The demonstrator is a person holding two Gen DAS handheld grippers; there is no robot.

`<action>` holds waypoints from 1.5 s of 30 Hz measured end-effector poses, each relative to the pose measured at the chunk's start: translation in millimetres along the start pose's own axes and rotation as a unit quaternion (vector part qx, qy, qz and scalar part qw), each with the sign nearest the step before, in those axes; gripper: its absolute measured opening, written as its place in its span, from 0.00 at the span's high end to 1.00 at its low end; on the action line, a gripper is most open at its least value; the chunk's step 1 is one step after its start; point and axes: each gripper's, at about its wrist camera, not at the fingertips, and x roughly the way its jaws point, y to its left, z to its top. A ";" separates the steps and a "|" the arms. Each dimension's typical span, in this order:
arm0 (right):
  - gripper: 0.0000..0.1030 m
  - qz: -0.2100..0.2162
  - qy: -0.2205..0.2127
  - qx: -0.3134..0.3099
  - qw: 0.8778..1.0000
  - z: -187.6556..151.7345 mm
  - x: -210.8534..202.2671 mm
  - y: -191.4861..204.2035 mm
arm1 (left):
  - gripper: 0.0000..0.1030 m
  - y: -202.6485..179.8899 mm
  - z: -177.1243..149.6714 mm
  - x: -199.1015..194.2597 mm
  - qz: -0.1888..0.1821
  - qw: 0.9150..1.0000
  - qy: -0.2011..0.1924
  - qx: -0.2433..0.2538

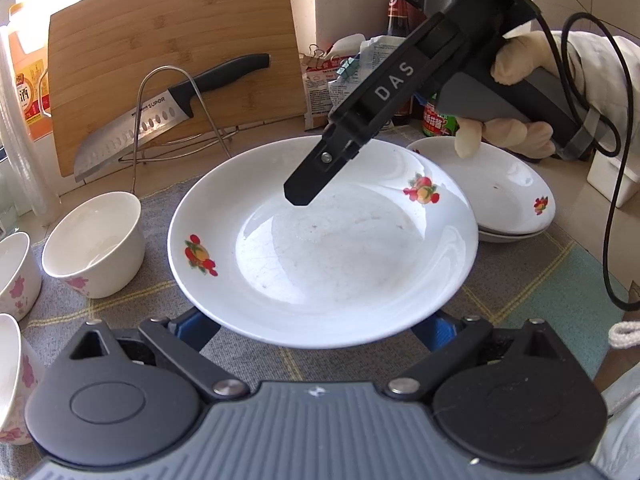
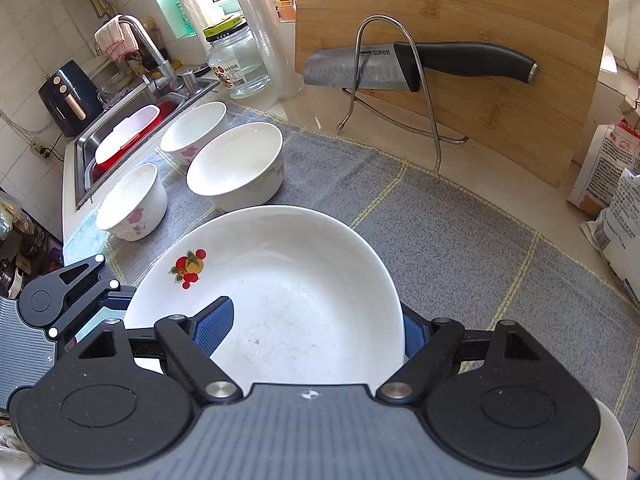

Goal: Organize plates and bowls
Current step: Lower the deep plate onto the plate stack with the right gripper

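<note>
The flowered plate [image 1: 320, 248] sits mid-frame on or just above the grey cloth [image 2: 460, 248], between 3 bowls [image 2: 236, 168] at 10 o'clock in the right wrist view and a stack of plates [image 1: 504, 200] at 3 o'clock in the left wrist view.

The right gripper [image 2: 312, 328] is spread wide. 1 blue pad [image 2: 212, 324] lies over the plate's inside at 8 o'clock, and the other is behind the rim at 4 o'clock. The left gripper [image 1: 316, 330] is also spread, with both its pads tucked under the near rim at 6 o'clock.

Neither gripper looks clamped on the plate, so I judge the main risk to be a slip. If the plate is lifted or tipped on such a loose hold, it could slide off the smooth pads onto the cloth. It could also swing into the stack or the nearest bowl [image 1: 94, 240] and chip.

The plate hides the left fingertips and the right gripper's outer pad, so I cannot tell whether they touch it. Whether the plate rests on the cloth or is raised is also unclear. The stack shows at least 2 plates, but the exact count is hard to make out.
</note>
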 end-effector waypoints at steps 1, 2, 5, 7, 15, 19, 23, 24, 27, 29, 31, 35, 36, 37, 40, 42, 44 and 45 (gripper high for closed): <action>0.15 0.000 -0.002 0.002 1.000 -2.6 -1.8 1.1 | 0.03 -1.0 -0.8 -1.5 -0.001 1.000 0.000 0.001; 0.15 0.000 -0.002 0.003 1.000 -4.7 -3.3 2.3 | 0.04 -1.8 -1.3 -2.6 -0.002 1.000 0.001 0.003; 0.15 -0.002 -0.006 0.009 1.000 -11.6 -8.1 4.9 | 0.04 -5.3 -3.2 -6.6 -0.007 1.000 0.003 0.005; 0.15 -0.004 -0.008 0.013 1.000 -16.1 -11.4 5.8 | 0.04 -7.6 -3.7 -8.3 -0.010 1.000 0.005 0.008; 0.15 -0.017 -0.023 0.036 0.999 -36.9 -31.3 0.8 | 0.04 -21.9 0.6 -14.0 -0.026 0.999 -0.001 0.031; 0.15 -0.029 -0.031 0.049 0.998 -46.9 -43.2 -4.9 | 0.03 -30.9 6.0 -13.1 -0.036 0.998 -0.005 0.045; 0.15 -0.042 -0.039 0.064 0.996 -58.1 -55.5 -12.2 | 0.03 -43.9 12.1 -8.5 -0.051 0.997 -0.008 0.061; 0.15 -0.047 -0.041 0.068 0.996 -61.7 -58.9 -14.4 | 0.03 -47.5 13.8 -7.0 -0.055 0.996 -0.009 0.065; 0.15 -0.059 -0.046 0.081 0.994 -71.3 -68.4 -21.4 | 0.03 -59.3 18.4 -2.9 -0.069 0.995 -0.011 0.077; 0.15 -0.066 -0.049 0.092 0.992 -78.3 -75.1 -27.2 | 0.03 -67.2 20.7 -0.7 -0.077 0.993 -0.013 0.086; 0.15 -0.074 -0.053 0.102 0.991 -85.8 -81.5 -32.2 | 0.03 -72.0 23.0 2.7 -0.086 0.992 -0.013 0.094; 0.15 -0.089 -0.057 0.122 0.987 -99.8 -92.1 -40.9 | 0.03 -82.7 28.8 11.2 -0.105 0.988 -0.013 0.111; 0.15 -0.092 -0.059 0.127 0.986 -103.0 -94.2 -43.2 | 0.03 -85.4 30.2 13.3 -0.109 0.987 -0.012 0.114; 0.15 -0.094 -0.060 0.132 0.985 -105.9 -96.2 -45.3 | 0.03 -87.9 31.8 16.0 -0.114 0.986 -0.012 0.117; 0.15 -0.103 -0.063 0.146 0.982 -115.0 -102.4 -51.4 | 0.03 -93.7 35.2 21.9 -0.125 0.984 -0.010 0.126; 0.15 -0.107 -0.063 0.152 0.980 -119.5 -104.6 -55.0 | 0.03 -96.4 36.8 24.5 -0.132 0.982 -0.009 0.131; 0.15 -0.112 -0.062 0.159 0.979 -124.0 -106.4 -58.8 | 0.03 -98.6 39.1 28.6 -0.138 0.981 -0.008 0.136; 0.15 -0.113 -0.062 0.162 0.978 -126.0 -107.0 -60.4 | 0.03 -99.8 40.1 30.5 -0.140 0.980 -0.008 0.139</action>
